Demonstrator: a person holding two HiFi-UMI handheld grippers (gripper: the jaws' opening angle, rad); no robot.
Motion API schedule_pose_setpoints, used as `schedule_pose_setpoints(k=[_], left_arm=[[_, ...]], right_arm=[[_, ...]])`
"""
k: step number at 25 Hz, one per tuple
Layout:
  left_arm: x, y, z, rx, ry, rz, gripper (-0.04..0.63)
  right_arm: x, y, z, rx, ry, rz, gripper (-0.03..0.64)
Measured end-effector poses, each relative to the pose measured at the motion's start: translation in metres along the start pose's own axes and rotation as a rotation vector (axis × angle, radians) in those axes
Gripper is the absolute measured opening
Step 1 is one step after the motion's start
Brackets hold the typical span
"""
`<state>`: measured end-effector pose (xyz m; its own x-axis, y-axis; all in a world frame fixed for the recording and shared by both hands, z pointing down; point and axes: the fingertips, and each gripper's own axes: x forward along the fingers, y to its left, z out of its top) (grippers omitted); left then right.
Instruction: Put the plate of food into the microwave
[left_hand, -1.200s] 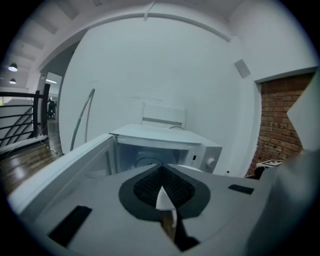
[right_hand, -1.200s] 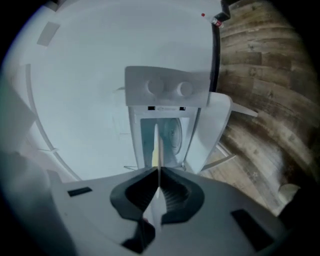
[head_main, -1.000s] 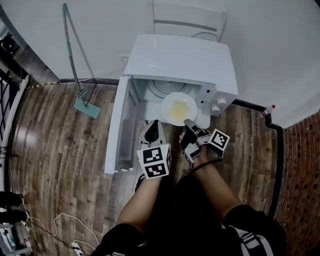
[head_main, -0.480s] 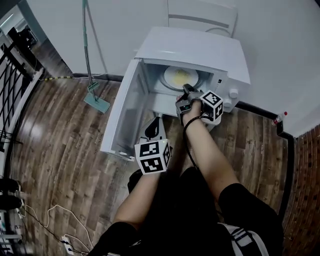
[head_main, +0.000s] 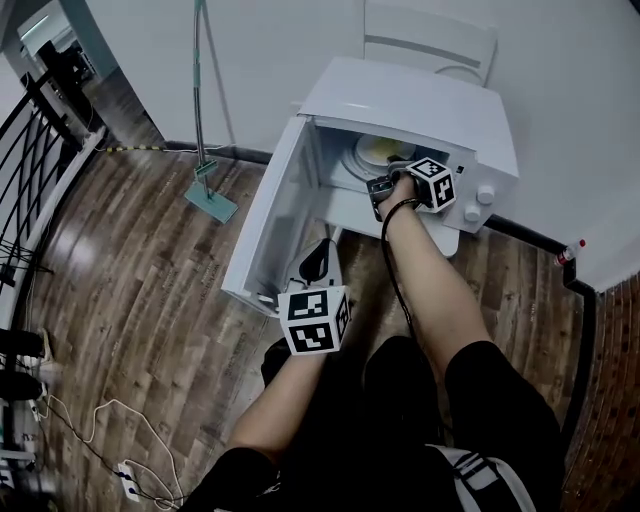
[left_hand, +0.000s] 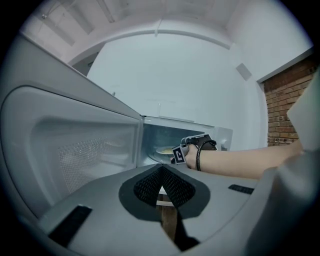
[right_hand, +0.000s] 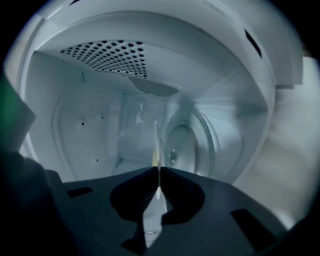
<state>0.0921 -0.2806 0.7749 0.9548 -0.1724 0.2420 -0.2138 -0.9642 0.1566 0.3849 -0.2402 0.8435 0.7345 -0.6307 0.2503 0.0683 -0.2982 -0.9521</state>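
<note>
The white microwave stands on the wooden floor with its door swung open to the left. My right gripper reaches into the cavity, shut on the rim of the white plate of yellow food. In the right gripper view the plate shows edge-on as a thin line rising from the closed jaws, beside the glass turntable. My left gripper hangs shut and empty in front of the door. From its own view the plate sits inside the opening.
A green-headed mop leans on the wall at left. A white chair stands behind the microwave. A small bottle lies by the right wall, cables trail at lower left, and a black railing runs along the left.
My right gripper has carried the plate from in front of the opening into the microwave cavity. The left gripper has stayed shut and drifted a little back from the door.
</note>
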Motion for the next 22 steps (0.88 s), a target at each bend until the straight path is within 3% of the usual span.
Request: schedule_pose_setpoints(k=[6, 10, 15, 17, 19, 22], left_arm=[[0.002, -0.001, -0.003, 0.007, 0.009, -0.018, -0.002], [0.004, -0.001, -0.002, 0.011, 0.009, -0.029, -0.002], [0.004, -0.003, -0.007, 0.01, 0.018, -0.039, -0.002], [0.005, -0.004, -0.008, 0.011, 0.021, -0.044, -0.002], [0.005, -0.005, -0.009, 0.013, 0.023, -0.049, -0.002], [0.005, -0.006, -0.011, 0.016, 0.029, -0.051, -0.002]], right_arm=[[0.004, -0.013, 0.0, -0.086, -0.004, -0.08, 0.026], [0.007, -0.009, -0.002, -0.206, -0.003, -0.102, 0.026], [0.0, -0.002, 0.006, -0.512, -0.071, -0.196, 0.087], [-0.002, 0.001, 0.008, -0.691, -0.092, -0.267, 0.121], [-0.002, 0.0, 0.005, -0.872, -0.083, -0.352, 0.196], [0.0, -0.005, 0.009, -1.045, -0.112, -0.456, 0.24]])
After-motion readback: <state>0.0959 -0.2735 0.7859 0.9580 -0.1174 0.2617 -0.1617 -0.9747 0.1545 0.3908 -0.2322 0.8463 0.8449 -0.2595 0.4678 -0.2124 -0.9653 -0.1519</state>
